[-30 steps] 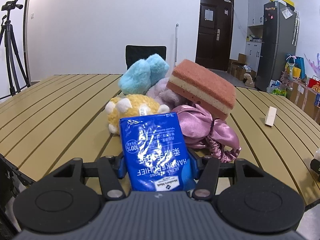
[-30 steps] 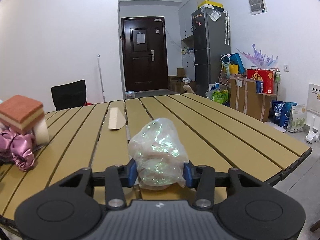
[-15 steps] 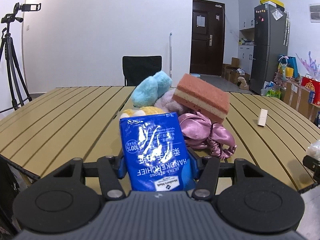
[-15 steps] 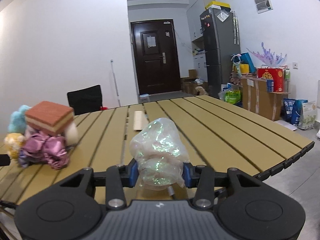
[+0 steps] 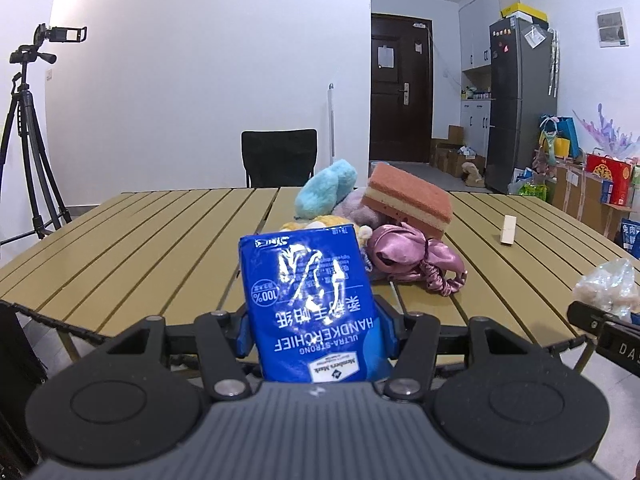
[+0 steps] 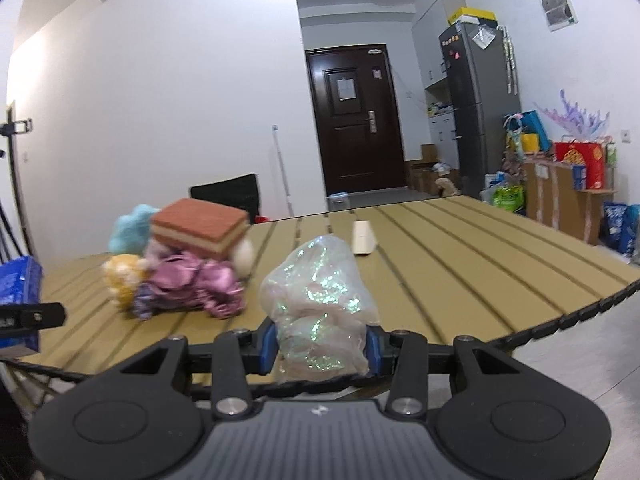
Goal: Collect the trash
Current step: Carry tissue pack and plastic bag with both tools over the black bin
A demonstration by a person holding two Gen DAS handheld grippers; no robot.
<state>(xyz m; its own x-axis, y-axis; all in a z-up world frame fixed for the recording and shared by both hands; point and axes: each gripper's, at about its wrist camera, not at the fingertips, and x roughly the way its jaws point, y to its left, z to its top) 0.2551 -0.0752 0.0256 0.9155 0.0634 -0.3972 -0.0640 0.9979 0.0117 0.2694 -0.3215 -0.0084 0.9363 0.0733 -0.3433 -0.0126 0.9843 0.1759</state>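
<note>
The left gripper (image 5: 314, 320) is clamping a blue tissue pack (image 5: 310, 304) between its 2 fingers, holding it upright above the near edge of the table (image 5: 160, 248). The right gripper (image 6: 320, 344) is pinching a crumpled plastic bag (image 6: 318, 308) the same way, also over the near edge. On the table, at 12 o'clock from the left gripper, a pile is sitting: a sponge (image 5: 408, 204) is leaning on soft toys (image 5: 326, 194) and a pink satin scrunchie (image 5: 412, 252). A small pale block (image 5: 509, 230) is standing well apart at 2 o'clock.
</note>
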